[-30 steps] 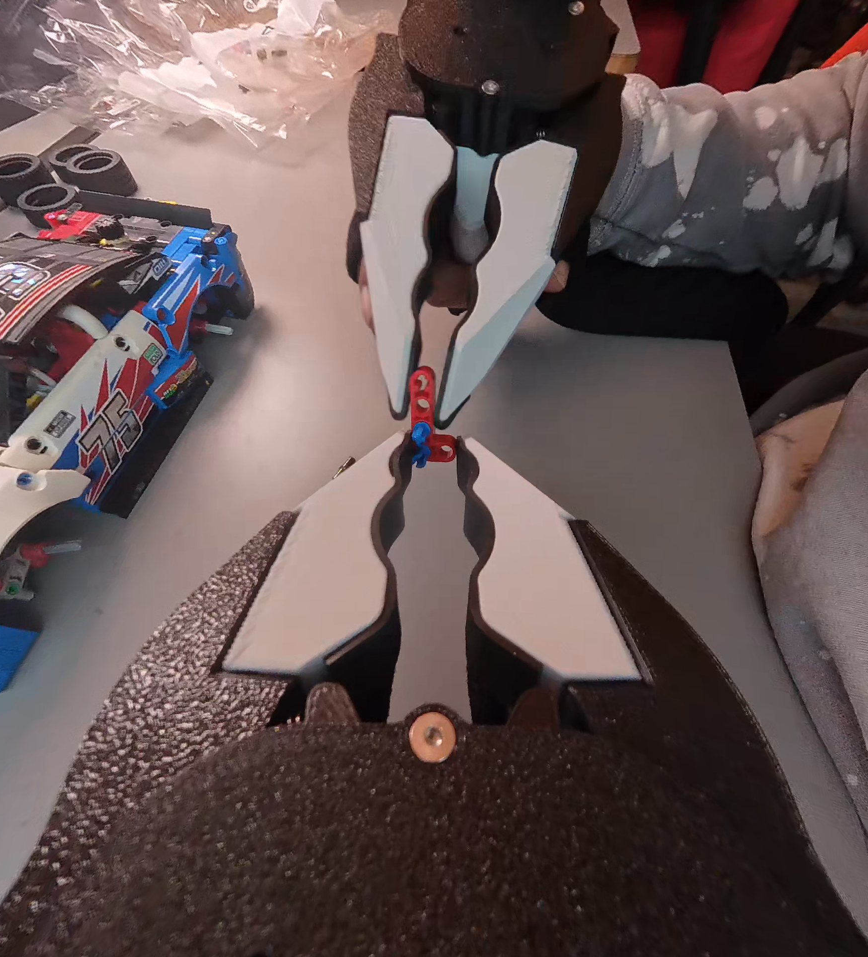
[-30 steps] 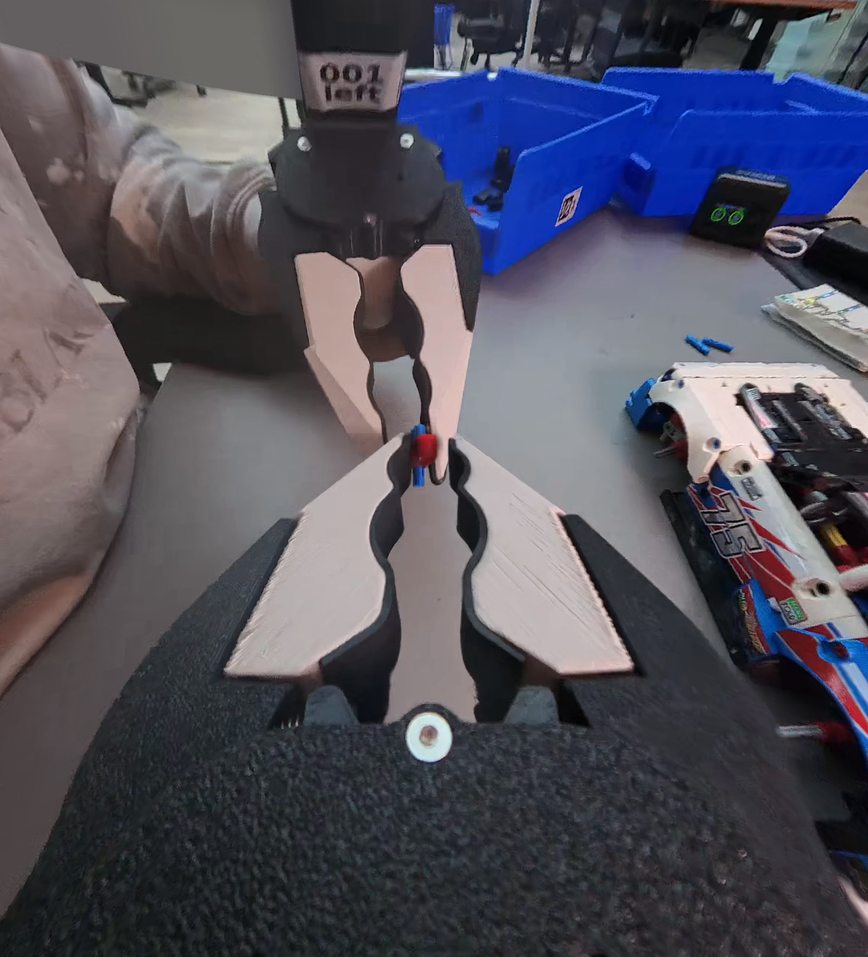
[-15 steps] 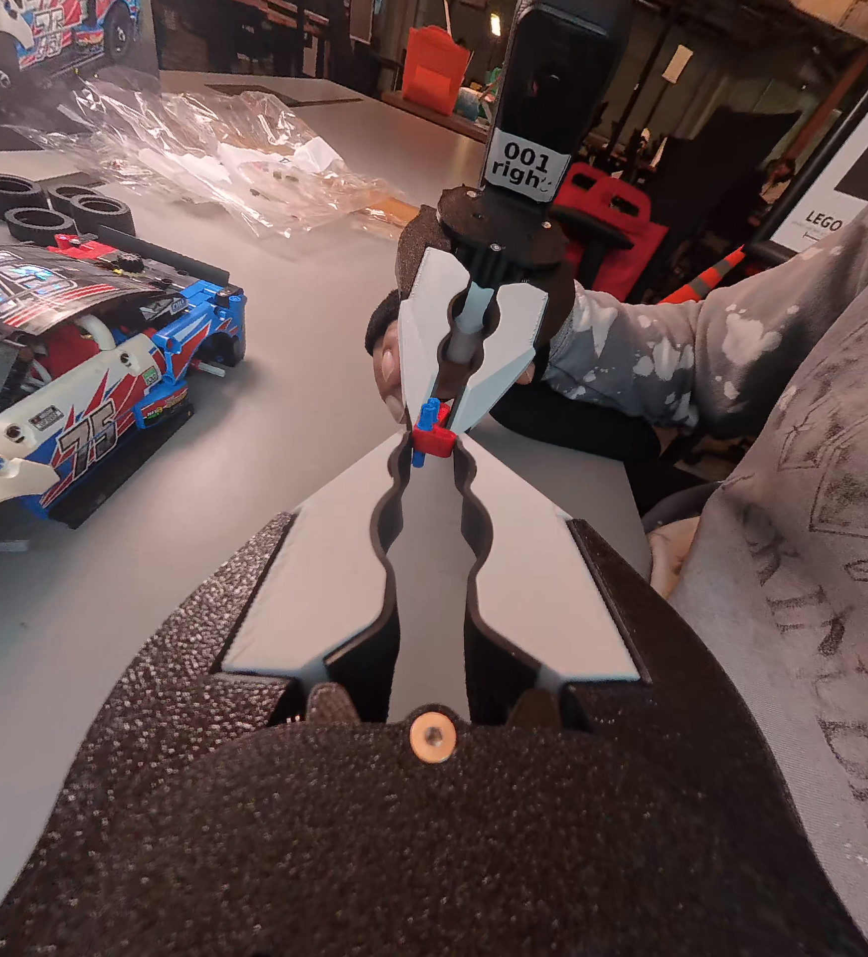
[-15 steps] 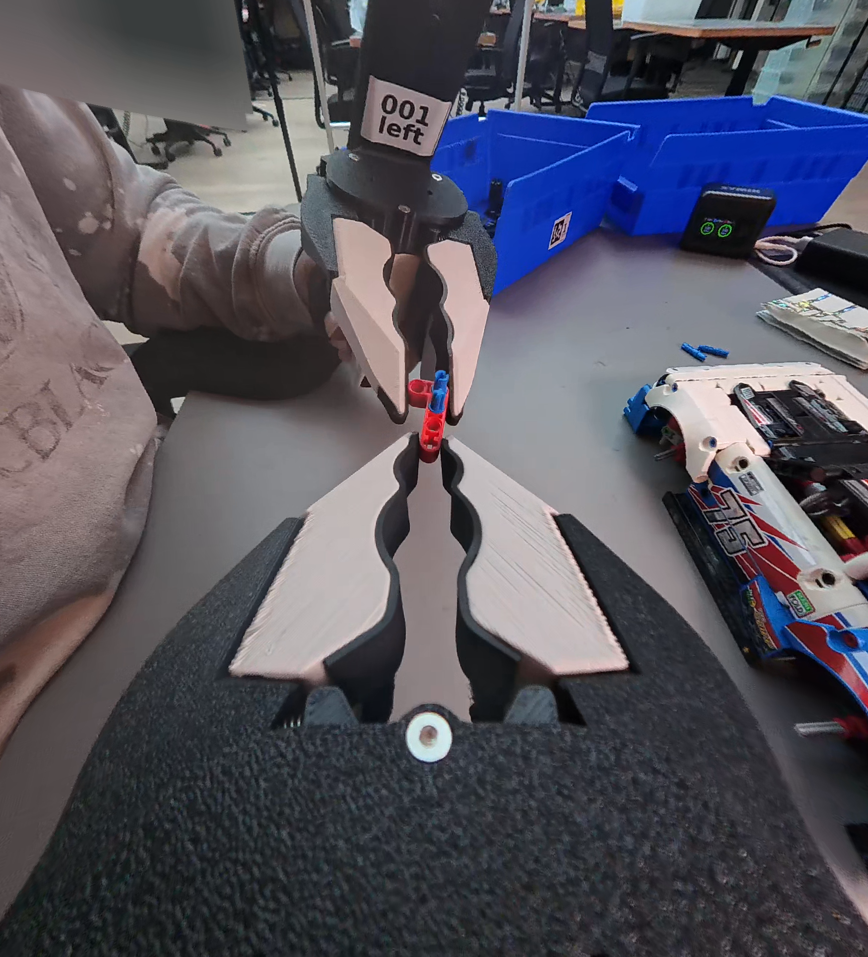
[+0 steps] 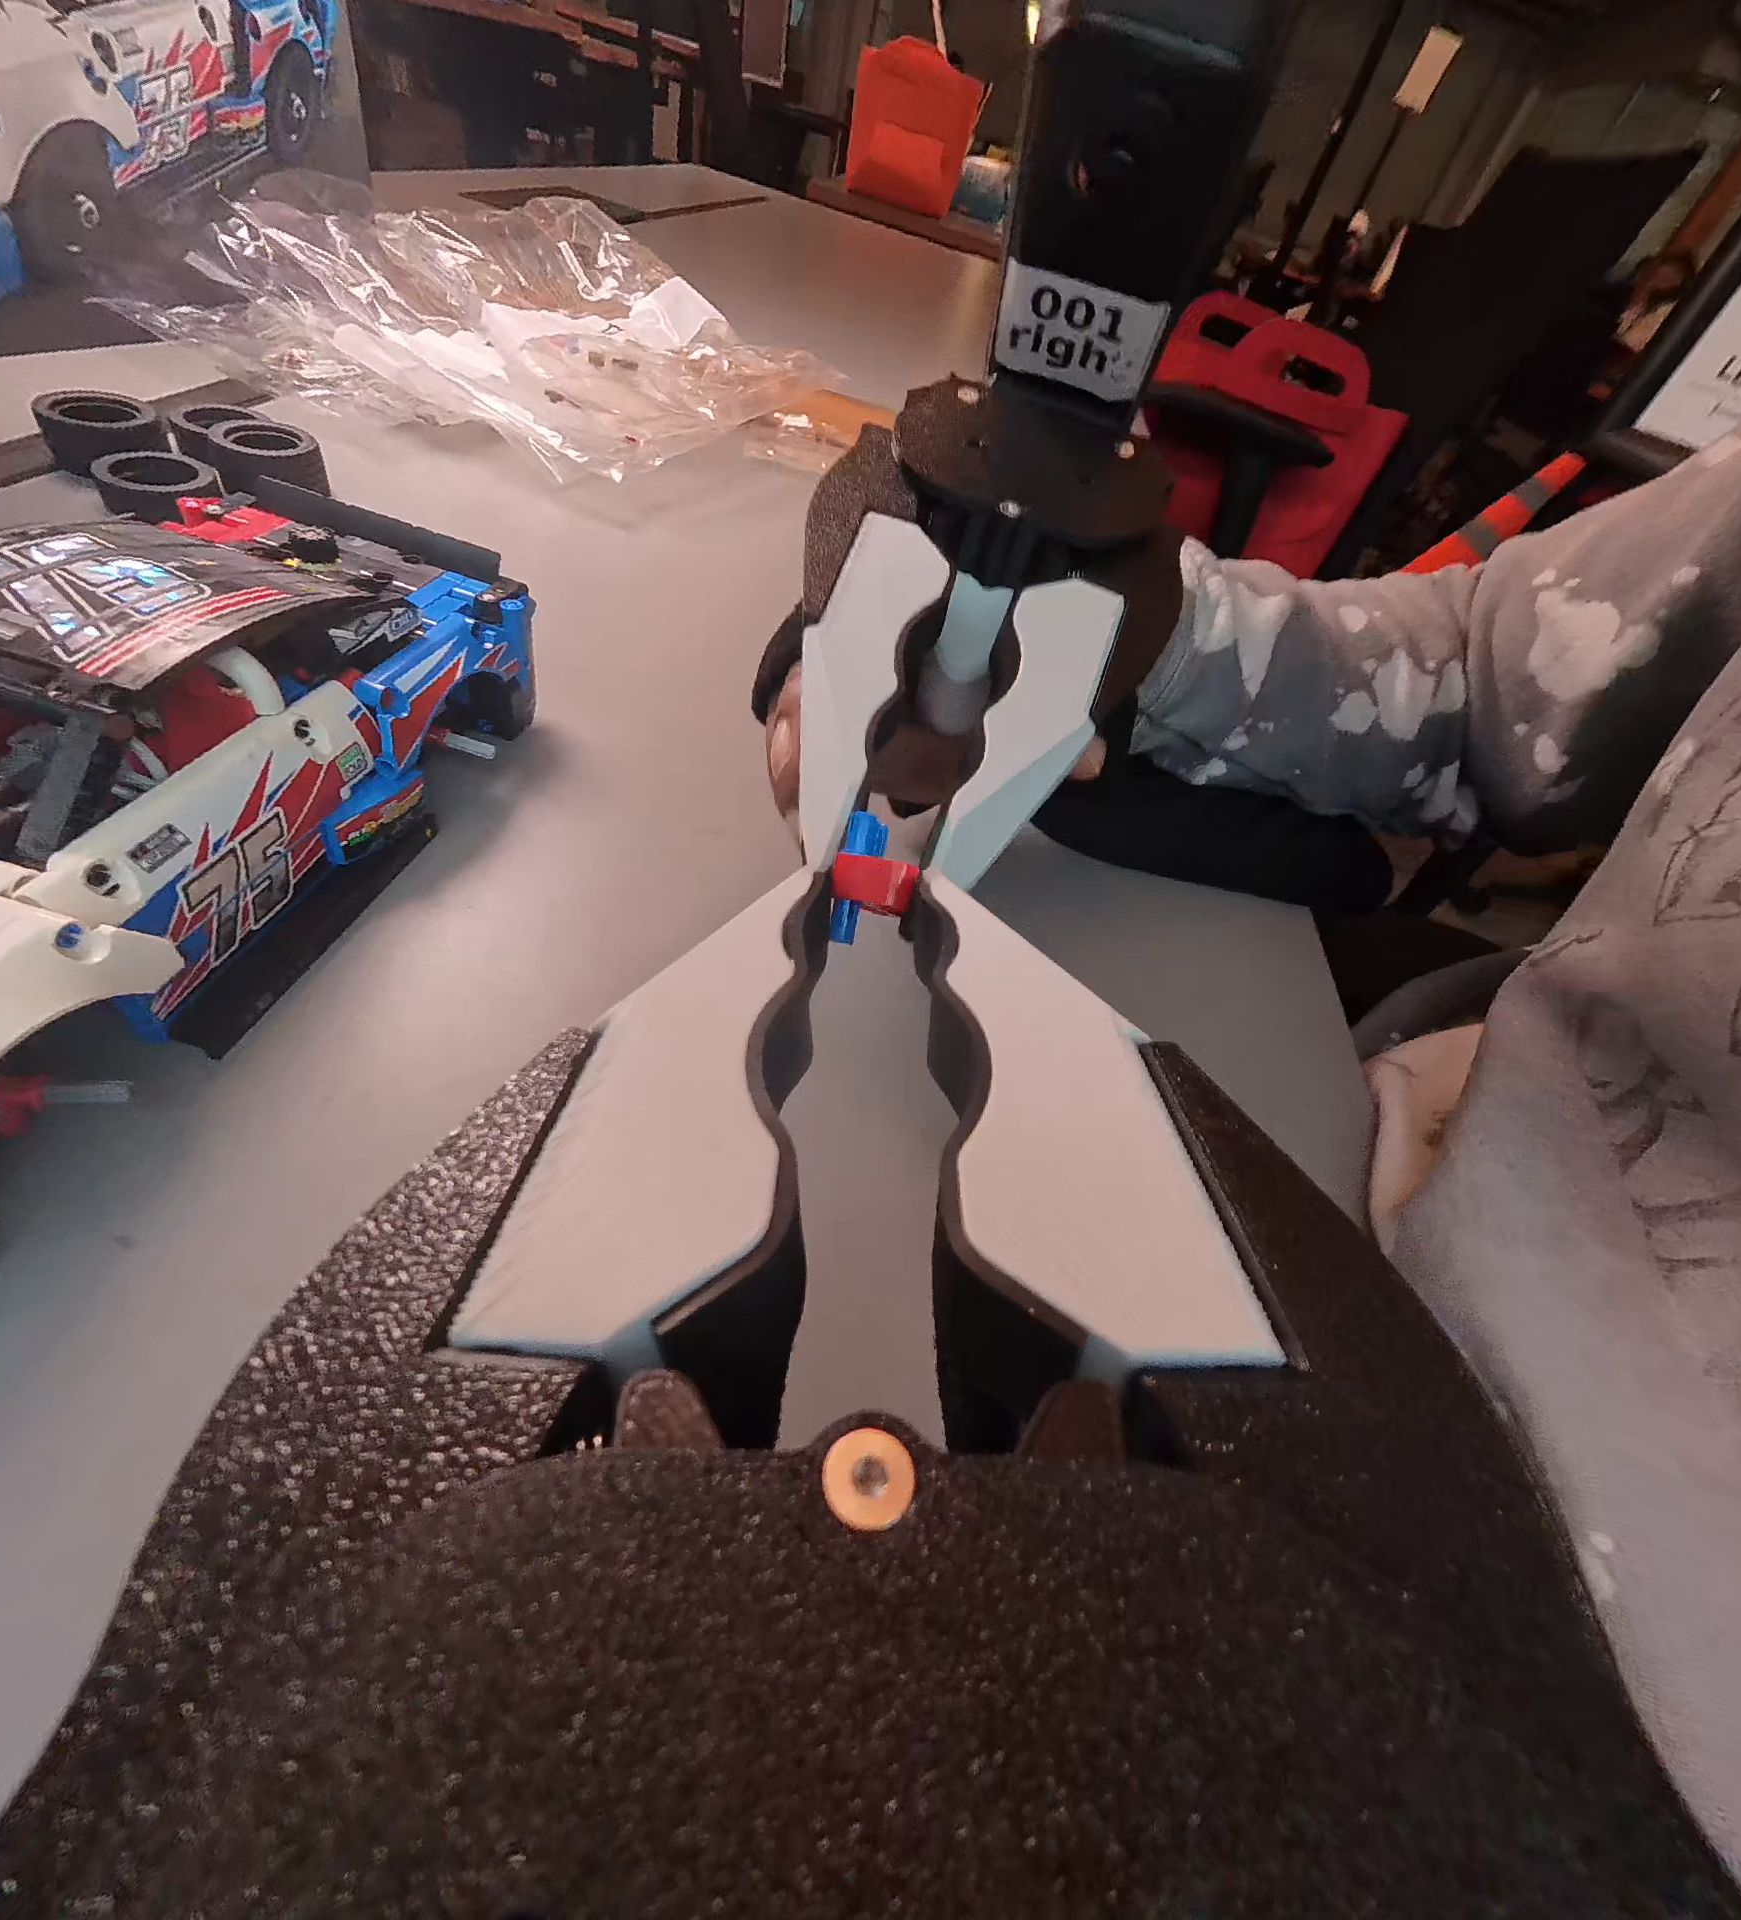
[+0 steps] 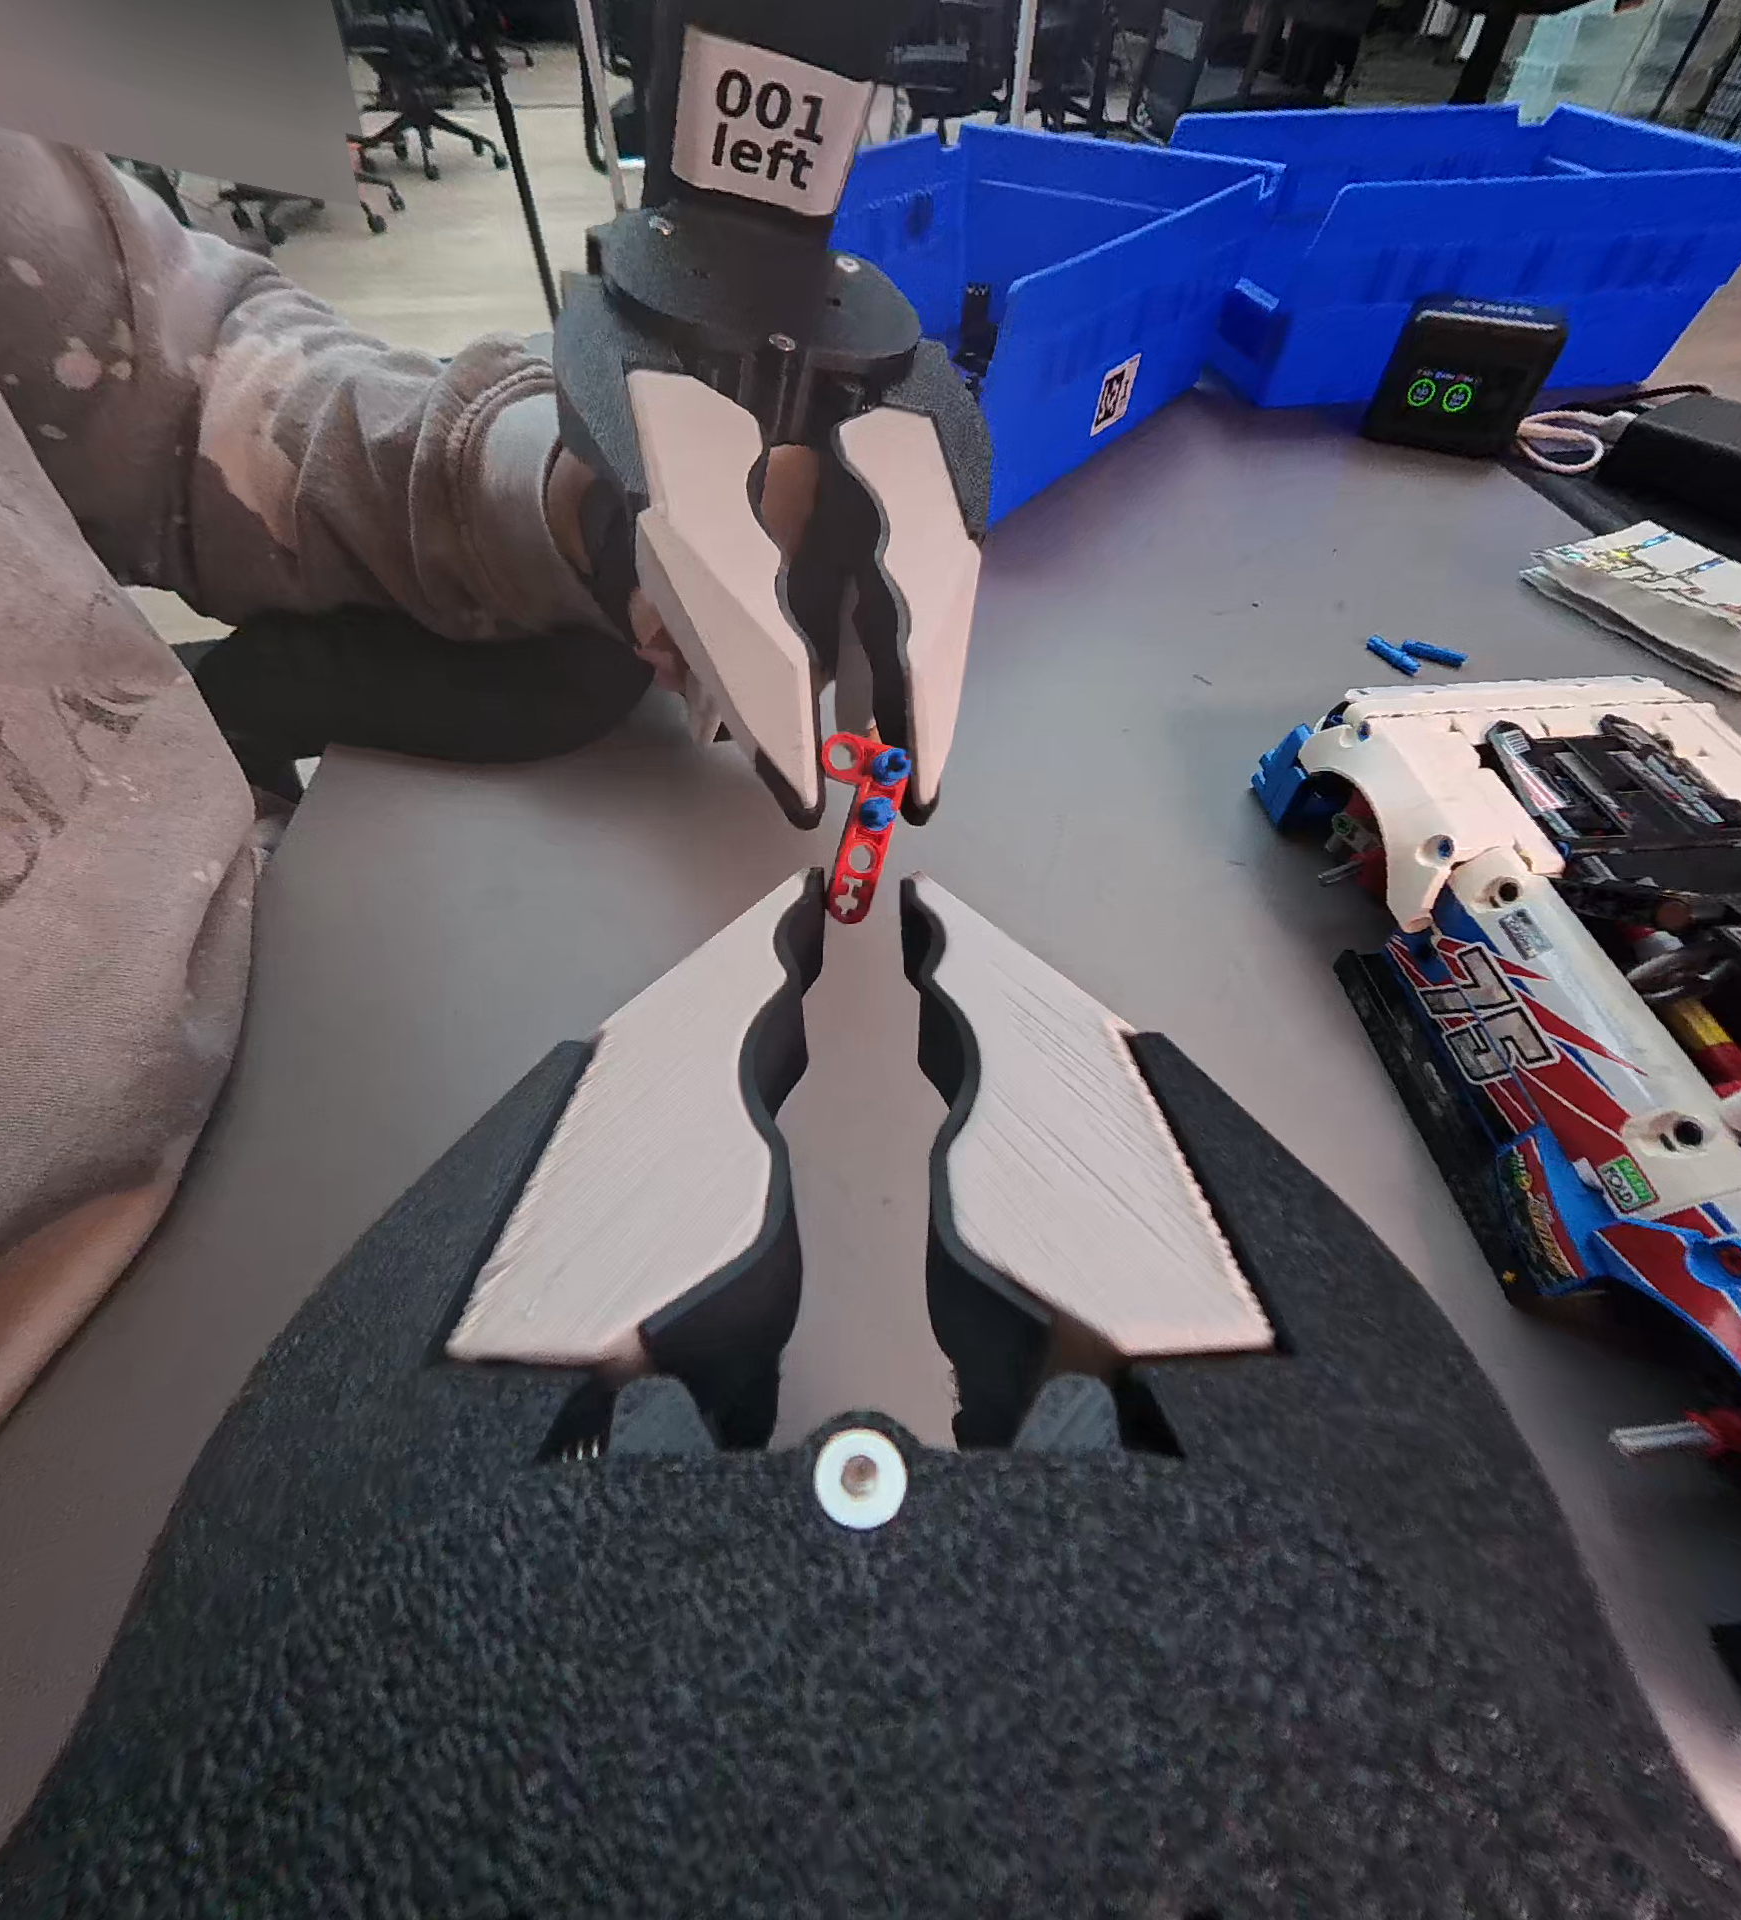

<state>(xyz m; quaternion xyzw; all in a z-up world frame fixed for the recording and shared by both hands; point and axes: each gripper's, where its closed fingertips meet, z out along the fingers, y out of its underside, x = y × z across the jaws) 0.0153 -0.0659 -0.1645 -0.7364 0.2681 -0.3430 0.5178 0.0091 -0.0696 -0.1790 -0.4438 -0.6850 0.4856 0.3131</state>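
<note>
A small red L-shaped beam (image 5: 874, 881) with two blue pins (image 6: 881, 790) hangs in the air between my two grippers, above the grey table (image 6: 1105, 675). My left gripper (image 5: 868, 891) is shut on the pinned end of the beam. It also shows in the right wrist view (image 6: 861, 805), facing me. My right gripper (image 6: 861, 883) is slightly open. The beam's free end (image 6: 851, 894) sits between its tips, close to the left fingertip (image 6: 806, 906). The right gripper shows in the left wrist view (image 5: 887, 847), tip to tip with the left.
A partly built red, white and blue model car (image 5: 170, 810) lies on the table; it also shows in the right wrist view (image 6: 1572, 987). Black tyres (image 5: 170, 447), clear plastic bags (image 5: 492, 312), blue bins (image 6: 1261, 260), a booklet (image 6: 1697, 613), loose blue pins (image 6: 1411, 655) and a person's sleeves lie around. My two grippers' fingertips are within a few centimetres of each other.
Both grippers have tilted up from the table. My right gripper's jaws have parted from the red beam, which stays in the left gripper.
</note>
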